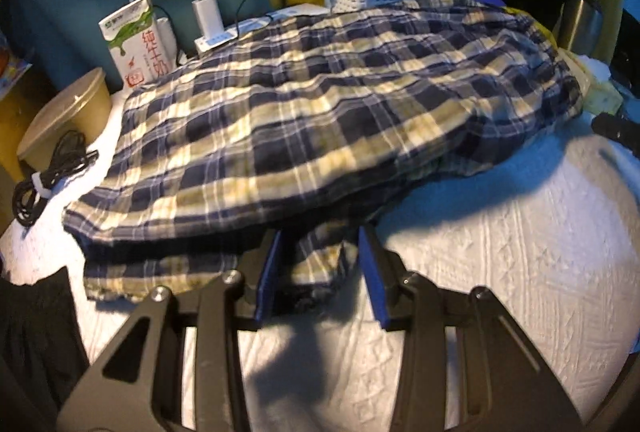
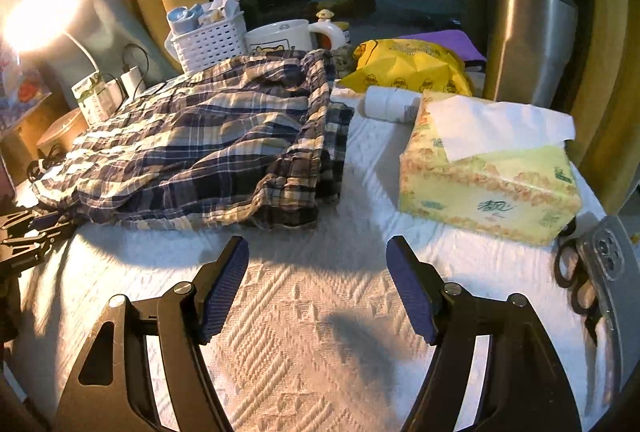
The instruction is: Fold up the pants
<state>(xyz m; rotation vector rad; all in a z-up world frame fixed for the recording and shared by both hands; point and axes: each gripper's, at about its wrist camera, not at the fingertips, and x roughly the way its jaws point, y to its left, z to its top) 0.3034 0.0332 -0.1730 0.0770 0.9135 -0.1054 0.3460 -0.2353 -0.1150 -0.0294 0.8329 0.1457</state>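
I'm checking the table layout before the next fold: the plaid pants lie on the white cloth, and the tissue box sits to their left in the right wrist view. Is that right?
One thing is wrong: in the right wrist view the tissue box sits to the right of the plaid pants, not the left. The pants do lie on the white cloth.

Each claw, left [image 1: 320,268] and right [image 2: 316,288], has black triangular-cutout arms, silver screws and ribbed blue pads [image 2: 224,288].

Plaid pants [image 1: 320,104] lower layer hidden under top fold; scissors [image 2: 572,284] partly hidden, blurred.
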